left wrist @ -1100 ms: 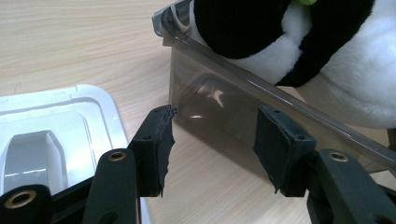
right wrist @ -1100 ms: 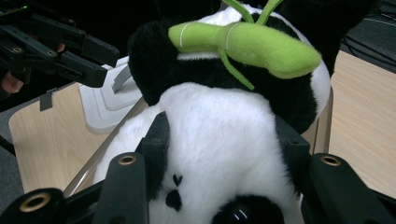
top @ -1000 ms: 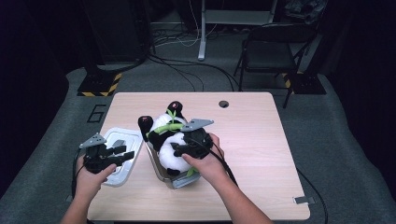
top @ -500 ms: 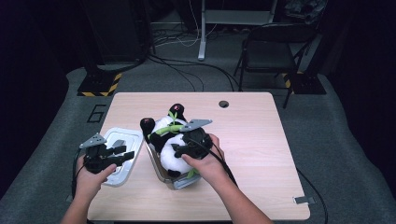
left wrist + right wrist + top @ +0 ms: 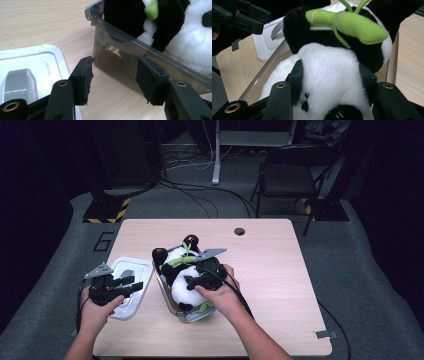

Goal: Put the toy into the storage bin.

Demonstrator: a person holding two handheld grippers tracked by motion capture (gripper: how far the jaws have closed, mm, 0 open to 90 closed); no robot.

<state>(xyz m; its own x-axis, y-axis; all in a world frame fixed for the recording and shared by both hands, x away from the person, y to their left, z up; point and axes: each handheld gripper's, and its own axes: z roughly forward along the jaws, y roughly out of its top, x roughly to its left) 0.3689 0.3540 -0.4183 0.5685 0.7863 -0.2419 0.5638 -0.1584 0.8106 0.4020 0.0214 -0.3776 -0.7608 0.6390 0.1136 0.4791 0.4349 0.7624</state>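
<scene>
Right gripper view shows the right gripper [image 5: 332, 82] clamped on the plush panda [image 5: 329, 72] sitting in the clear bin [image 5: 172, 302], while the left gripper [image 5: 113, 77] hangs unclenched beside the white lid [image 5: 30, 72].

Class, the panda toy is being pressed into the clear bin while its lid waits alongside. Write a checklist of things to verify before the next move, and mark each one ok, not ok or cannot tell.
1. Right gripper grips the panda toy, jaws sunk into its white plush: ok.
2. Toy fully below the clear bin rim: not ok, head and limbs stick up.
3. Left gripper open and free, jaws apart with nothing between: ok.
4. White lid within reach, flat beside the bin: ok.
5. Green bamboo piece clear of the rim: cannot tell.
</scene>
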